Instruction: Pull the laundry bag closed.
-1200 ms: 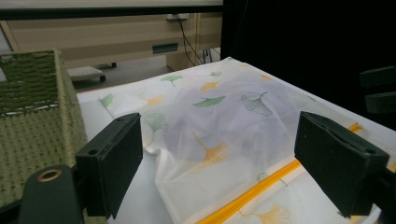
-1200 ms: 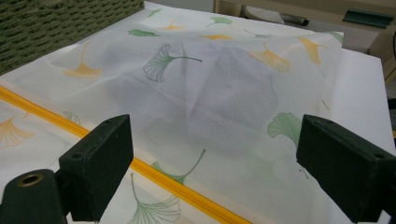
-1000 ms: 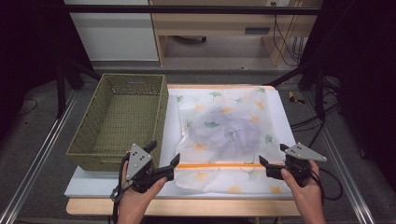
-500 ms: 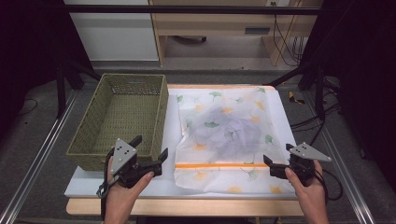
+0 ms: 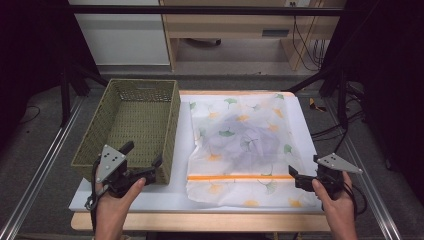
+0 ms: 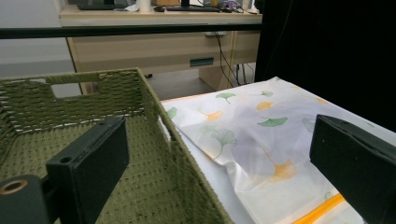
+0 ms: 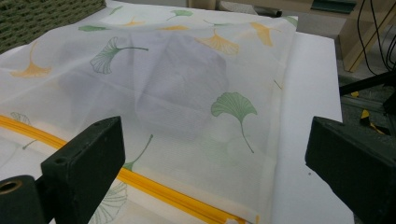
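White desk (image 5: pixel 305 125): translucent ginkgo-print zip bag (image 5: pixel 245 145) lying flat, apparently zipped.
Both tongs wide, empty: left tongs (image 5: pixel 159 161), just opened, near green woven basket (image 5: pixel 135 125); right tongs (image 5: pixel 292 172) at bag's corner; basket placement likely left.

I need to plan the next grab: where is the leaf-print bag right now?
In the high view the leaf-print bag lies flat on the white table, right of the green basket, its orange zip strip toward the person, between the two tools.
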{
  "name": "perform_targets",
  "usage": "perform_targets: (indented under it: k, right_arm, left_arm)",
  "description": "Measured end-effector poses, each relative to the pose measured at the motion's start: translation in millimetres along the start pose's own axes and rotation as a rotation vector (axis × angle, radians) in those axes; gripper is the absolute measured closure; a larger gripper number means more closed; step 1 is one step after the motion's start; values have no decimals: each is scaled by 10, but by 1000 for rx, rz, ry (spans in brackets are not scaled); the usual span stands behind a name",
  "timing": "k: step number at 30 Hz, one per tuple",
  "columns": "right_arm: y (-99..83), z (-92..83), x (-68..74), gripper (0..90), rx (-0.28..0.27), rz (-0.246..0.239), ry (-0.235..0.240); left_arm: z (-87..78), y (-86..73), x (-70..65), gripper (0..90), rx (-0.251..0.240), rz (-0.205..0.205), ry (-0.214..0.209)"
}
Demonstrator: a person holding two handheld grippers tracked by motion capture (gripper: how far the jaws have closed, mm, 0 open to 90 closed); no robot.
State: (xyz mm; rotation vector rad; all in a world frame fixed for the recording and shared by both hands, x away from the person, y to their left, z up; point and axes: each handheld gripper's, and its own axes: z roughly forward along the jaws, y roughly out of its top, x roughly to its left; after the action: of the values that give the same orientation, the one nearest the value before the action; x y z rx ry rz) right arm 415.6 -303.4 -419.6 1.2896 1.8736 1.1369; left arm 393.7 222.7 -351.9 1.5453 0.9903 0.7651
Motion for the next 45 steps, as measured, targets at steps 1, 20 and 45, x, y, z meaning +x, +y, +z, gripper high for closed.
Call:
perform_targets:
  k: [1,20,45]
  right_arm:
    - [-5,-2,-12,54,0,3,-3]
    - [-96,-20,-169,76,31,8,-44]
    - [-372,67,-305,95,150,2,-79]
  left_arm:
    - [-12,2,29,42,1,2,5]
    - [-114,-76,400,38,3,-35,68]
    - [-138,-205,589,41,28,-1,163]
